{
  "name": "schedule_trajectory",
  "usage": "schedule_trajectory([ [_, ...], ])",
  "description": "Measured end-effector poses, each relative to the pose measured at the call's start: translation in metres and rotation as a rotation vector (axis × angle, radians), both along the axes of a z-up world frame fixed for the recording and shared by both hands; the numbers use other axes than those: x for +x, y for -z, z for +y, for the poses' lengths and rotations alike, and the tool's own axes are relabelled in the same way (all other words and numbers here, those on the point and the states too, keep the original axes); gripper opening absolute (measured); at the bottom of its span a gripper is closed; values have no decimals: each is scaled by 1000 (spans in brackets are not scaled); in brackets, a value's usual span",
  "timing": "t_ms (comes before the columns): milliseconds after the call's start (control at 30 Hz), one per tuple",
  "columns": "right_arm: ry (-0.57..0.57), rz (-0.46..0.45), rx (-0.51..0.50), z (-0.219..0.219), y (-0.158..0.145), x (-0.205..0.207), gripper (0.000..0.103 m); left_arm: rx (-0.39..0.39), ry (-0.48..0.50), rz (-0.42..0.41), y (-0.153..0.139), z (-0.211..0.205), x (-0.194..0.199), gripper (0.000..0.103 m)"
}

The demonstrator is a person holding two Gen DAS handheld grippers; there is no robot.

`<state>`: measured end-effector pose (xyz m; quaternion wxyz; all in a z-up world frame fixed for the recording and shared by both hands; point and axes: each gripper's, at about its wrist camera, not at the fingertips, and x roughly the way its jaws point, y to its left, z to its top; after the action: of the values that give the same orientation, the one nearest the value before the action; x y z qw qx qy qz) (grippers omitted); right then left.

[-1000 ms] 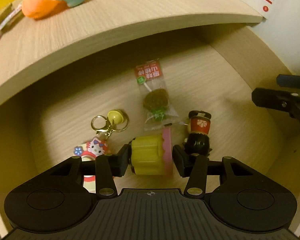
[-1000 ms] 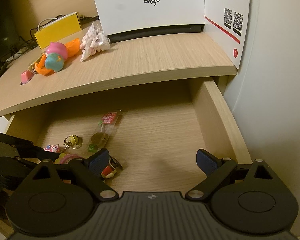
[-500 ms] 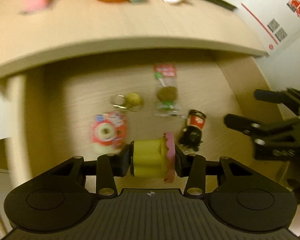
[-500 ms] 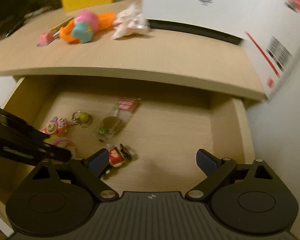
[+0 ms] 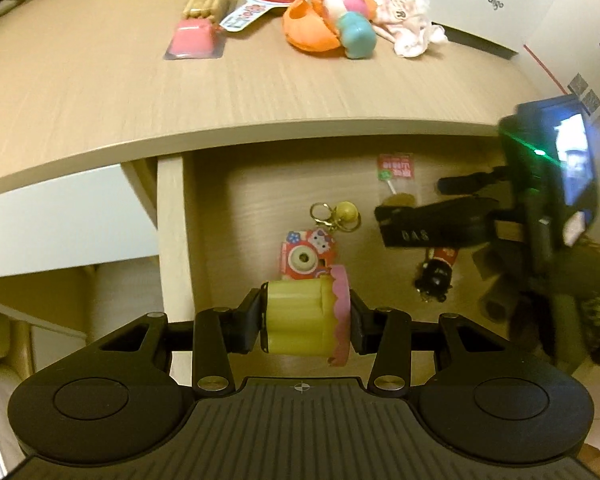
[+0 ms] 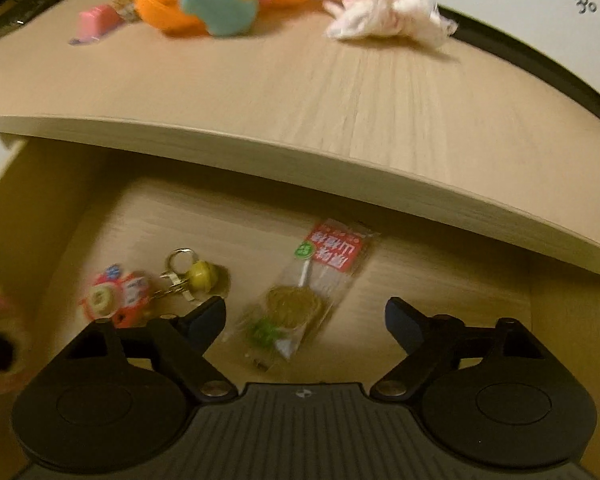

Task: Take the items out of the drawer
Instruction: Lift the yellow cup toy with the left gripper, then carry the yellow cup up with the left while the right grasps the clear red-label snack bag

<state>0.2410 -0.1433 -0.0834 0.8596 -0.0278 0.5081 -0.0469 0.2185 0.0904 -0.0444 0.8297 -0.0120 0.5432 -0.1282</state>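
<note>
My left gripper [image 5: 306,320] is shut on a yellow cupcake toy [image 5: 300,316] with a pink rim, held above the open wooden drawer [image 5: 172,220] near its left wall. In the drawer lie a red camera keychain [image 5: 306,256] with a yellow bell [image 5: 346,212], a small black doll [image 5: 436,276] and a candy packet [image 5: 396,168]. My right gripper [image 6: 304,316] hangs over the candy packet [image 6: 328,256]. Its jaws are closing, the packet lies below the gap, and the pads are not touching it. The keychain [image 6: 112,296] lies to its left.
The desk top [image 5: 100,92] overhangs the back of the drawer. On it sit an orange capsule toy [image 5: 328,28], a pink blister pack [image 5: 192,40], a white cloth [image 5: 408,28] and a white box [image 5: 496,4]. The right gripper's body [image 5: 540,200] crosses the drawer's right side.
My left gripper has risen and drawn back with the cupcake toy, so more of the desk top shows. My right gripper has swung left and down over the candy packet, jaws narrower.
</note>
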Motion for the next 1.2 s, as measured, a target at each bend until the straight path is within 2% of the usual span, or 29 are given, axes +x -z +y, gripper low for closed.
schedule_trajectory([
  [167,76,9,54,-13,10,9,76,-14,-26,17,5,9,-2,47],
  [233,59,9,69,-12,8,9,63,-20,-28,22,7,10,-3,47],
  [300,12,17,68,-5,5,9,37,-22,-18,23,8,8,-5,47],
  [333,-6,34,79,-2,4,8,36,-23,-12,23,8,8,-5,47],
  [467,-32,48,145,1,-10,-8,36,-38,20,25,6,3,-10,47],
  [667,-31,22,188,0,-55,-57,36,-58,79,15,-3,-9,-17,47],
  [800,-40,-27,173,-10,-87,-80,36,-85,109,-72,-22,-14,-12,47],
  [867,-26,-64,174,-15,-108,-87,36,-126,114,-141,-41,-12,-3,47],
  [933,-18,-124,172,-21,-127,-86,36,-135,113,-201,-62,-11,12,47],
  [1067,20,-272,155,-35,-173,-63,36,-109,105,-348,-102,-13,52,47],
  [1200,55,-348,82,-45,-189,-35,36,-144,48,-403,-118,-11,96,47],
])
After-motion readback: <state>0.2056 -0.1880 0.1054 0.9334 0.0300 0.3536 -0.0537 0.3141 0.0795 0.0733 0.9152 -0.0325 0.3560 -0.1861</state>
